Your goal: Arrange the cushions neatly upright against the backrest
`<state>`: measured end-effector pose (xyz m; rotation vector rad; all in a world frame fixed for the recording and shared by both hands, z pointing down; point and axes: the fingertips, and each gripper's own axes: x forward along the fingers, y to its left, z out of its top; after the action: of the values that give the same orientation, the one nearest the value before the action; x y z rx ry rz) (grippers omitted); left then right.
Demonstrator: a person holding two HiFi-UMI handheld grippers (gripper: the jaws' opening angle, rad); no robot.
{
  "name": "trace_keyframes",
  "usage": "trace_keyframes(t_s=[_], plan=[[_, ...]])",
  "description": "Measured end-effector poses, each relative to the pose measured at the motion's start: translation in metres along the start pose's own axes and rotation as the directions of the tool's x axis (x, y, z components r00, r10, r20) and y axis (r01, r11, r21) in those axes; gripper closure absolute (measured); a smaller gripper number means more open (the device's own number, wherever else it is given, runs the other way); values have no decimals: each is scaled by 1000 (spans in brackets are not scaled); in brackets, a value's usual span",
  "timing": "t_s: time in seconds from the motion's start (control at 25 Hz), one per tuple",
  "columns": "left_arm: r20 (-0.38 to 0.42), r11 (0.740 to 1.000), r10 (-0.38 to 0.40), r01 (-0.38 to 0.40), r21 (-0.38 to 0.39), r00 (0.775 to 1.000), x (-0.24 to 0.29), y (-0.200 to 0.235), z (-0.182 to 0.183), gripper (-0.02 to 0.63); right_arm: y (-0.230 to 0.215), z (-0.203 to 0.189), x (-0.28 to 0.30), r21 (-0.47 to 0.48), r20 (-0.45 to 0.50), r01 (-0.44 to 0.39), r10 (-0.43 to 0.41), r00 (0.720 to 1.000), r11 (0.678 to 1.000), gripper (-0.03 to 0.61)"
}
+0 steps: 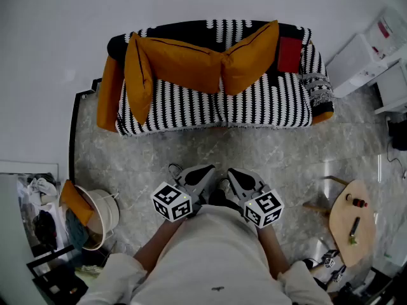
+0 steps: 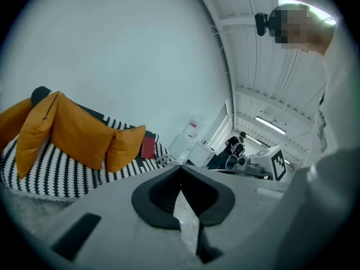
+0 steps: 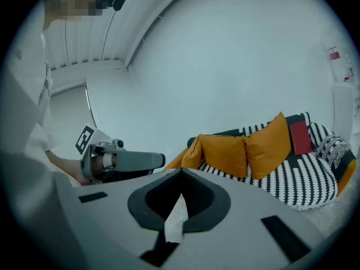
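the three orange fabric cushions (image 1: pixel 184 62) lean upright along the backrest of the black-and-white striped fabric sofa (image 1: pixel 267 110), while the left gripper (image 1: pixel 202 175) and right gripper (image 1: pixel 238 176), jaws pressed together on nothing, hang well in front of that sofa, probably because no cushion needs gripping.

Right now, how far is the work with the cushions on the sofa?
Mostly done, it seems. The middle cushion and right cushion stand upright against the backrest of the sofa. Nothing is in hand: left gripper and right gripper are shut, empty, away from the sofa. Possibly left: the left cushion stands edge-on by the armrest.
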<state>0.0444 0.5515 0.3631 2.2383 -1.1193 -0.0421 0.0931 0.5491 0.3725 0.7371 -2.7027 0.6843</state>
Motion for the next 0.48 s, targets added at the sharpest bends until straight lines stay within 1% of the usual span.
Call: trace_keyframes(t_s=[0.36,0.48], plan=[[-6,1000,1,-1,11,1000,-2,-8,-5,601,5,-3,-5,-11,-3,-9,9,1000,1000,572],[-4,1000,6,-6,11,1000,-4,-8,-7,601,6,-4,-7,9,9,-21,21,1000,1000,572]])
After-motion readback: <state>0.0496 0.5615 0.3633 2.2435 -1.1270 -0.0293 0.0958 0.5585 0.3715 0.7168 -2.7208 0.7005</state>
